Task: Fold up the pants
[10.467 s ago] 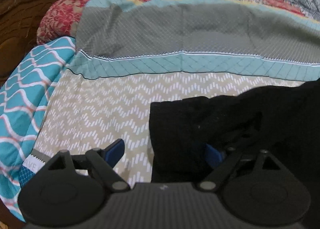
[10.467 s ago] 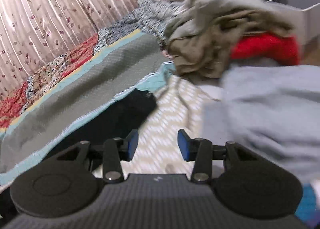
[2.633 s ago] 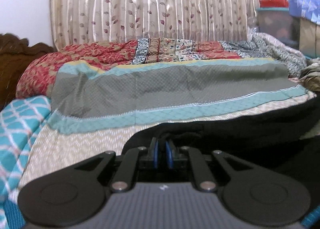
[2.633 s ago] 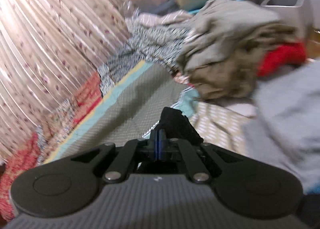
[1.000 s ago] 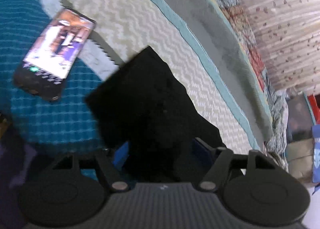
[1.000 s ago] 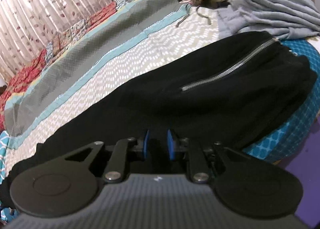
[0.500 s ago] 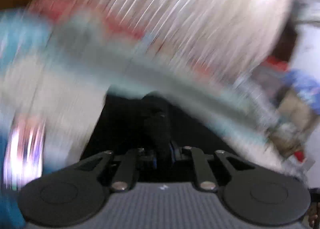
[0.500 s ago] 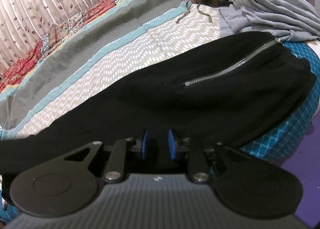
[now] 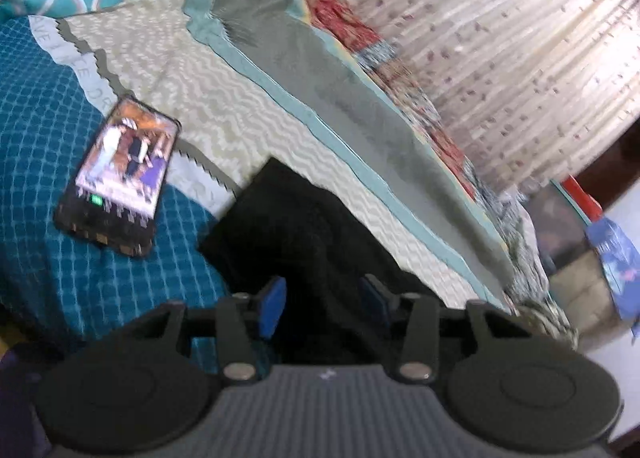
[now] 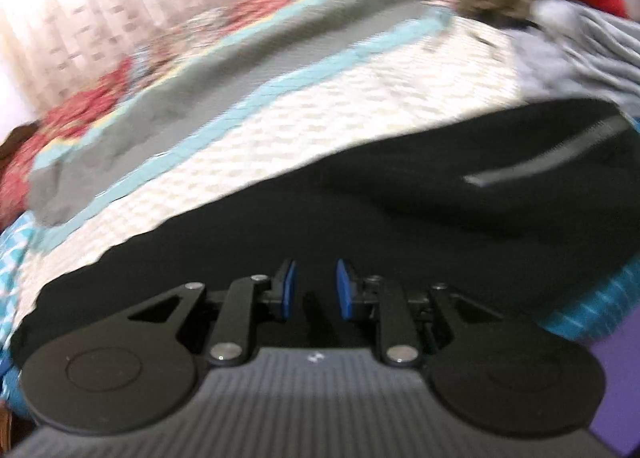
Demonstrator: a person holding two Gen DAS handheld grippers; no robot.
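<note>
Pants (image 9: pixel 296 226) lie flat beside the phone (image 9: pixel 120 174); left gripper (image 9: pixel 324 304) has just been opening, cloth between but unpinched; right gripper (image 10: pixel 316 290) slightly parted, empty; next, regrip an end to fold.

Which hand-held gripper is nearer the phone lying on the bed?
Left. The left hand-held gripper sits over the black pants with the phone just beyond-left. The right hand-held gripper shows no phone.
</note>
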